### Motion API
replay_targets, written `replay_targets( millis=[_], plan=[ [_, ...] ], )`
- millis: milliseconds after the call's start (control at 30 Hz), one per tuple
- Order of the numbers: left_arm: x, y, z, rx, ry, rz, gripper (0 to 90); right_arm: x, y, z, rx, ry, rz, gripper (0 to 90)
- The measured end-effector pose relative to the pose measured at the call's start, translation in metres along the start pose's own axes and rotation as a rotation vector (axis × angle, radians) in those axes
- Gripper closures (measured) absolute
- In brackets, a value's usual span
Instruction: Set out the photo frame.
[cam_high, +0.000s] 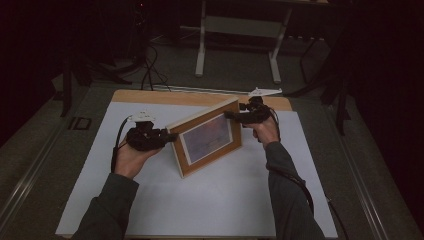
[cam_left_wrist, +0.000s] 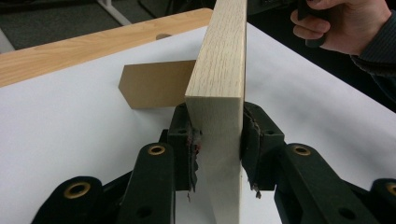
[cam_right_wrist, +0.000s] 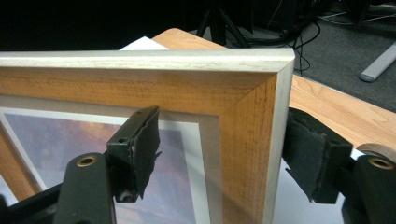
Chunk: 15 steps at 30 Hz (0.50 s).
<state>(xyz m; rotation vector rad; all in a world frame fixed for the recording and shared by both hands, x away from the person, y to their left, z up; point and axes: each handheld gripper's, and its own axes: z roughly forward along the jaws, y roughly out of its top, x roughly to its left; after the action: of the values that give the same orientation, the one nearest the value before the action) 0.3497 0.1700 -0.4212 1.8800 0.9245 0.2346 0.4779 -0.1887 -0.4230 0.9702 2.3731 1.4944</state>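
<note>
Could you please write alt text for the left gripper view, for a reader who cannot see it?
The left hand-held gripper clamps the pale wooden edge of an upright picture frame between its black jaws, above a white table cover. A brown back stand juts from the frame's rear, and a person's other hand shows top right.

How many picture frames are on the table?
1. The wooden picture frame stands upright in the middle of the white mat, held between the left gripper and the right gripper.
</note>
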Motion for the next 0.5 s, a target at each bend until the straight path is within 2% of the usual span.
replay_targets(
  millis=[67, 133, 500],
  plan=[
    [-0.0005, 0.0001, 0.0003, 0.001, 0.002, -0.001, 68.9, -0.0005, -0.0003, 0.0, 0.004, -0.001, -0.006, 31.5],
    [-0.0008, 0.0003, 0.0004, 0.002, 0.005, 0.0, 68.9, 0.0005, -0.001, 0.0013, 0.025, -0.026, -0.017, 34.5],
    [-0.0016, 0.0023, 0.001, 0.009, 0.015, 0.002, 69.3, 0.0009, -0.0027, -0.0009, 0.006, -0.039, -0.006, 38.7]
  ],
)
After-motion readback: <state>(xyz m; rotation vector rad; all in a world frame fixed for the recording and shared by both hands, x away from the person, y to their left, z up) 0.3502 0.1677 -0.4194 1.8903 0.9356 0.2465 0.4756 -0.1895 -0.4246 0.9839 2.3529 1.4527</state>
